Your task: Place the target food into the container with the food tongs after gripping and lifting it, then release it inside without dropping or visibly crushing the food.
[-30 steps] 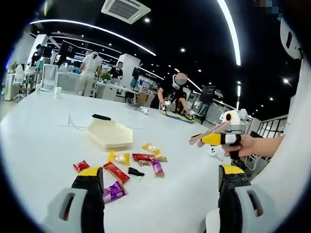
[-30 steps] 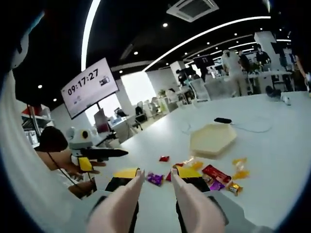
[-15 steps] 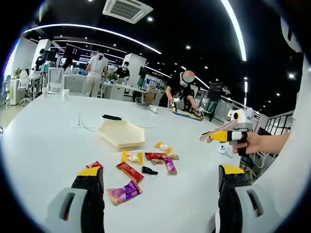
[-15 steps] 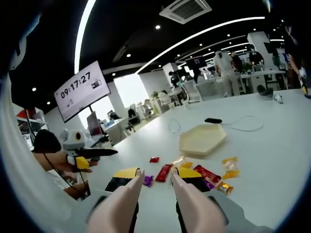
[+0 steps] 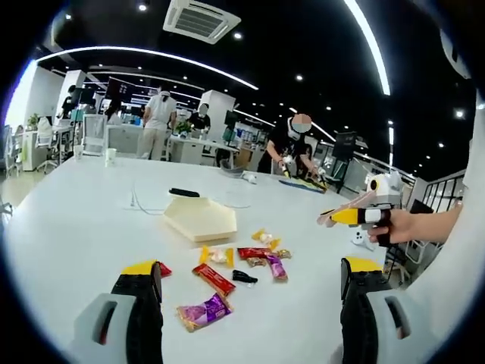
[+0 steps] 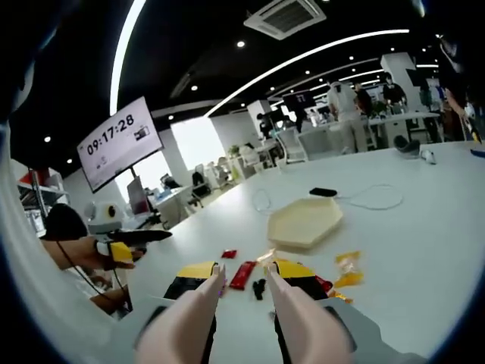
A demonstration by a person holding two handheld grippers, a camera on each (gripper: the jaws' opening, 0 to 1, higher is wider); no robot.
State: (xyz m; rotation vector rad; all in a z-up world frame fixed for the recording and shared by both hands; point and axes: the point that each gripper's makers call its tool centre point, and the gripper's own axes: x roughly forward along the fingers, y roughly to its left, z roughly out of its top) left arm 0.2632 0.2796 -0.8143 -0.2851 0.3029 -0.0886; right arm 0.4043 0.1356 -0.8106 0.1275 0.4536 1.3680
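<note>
Your left gripper (image 5: 246, 303) hangs wide open and empty above the white bench (image 5: 68, 220), wrapped snacks (image 5: 227, 262) scattered just ahead between its jaws and the cream hexagonal container (image 5: 198, 220) beyond them. Your right gripper (image 6: 241, 292) carries beige food tongs (image 6: 242, 318), tips slightly parted on nothing, the snacks just past them, the container farther ahead to the right.
</note>
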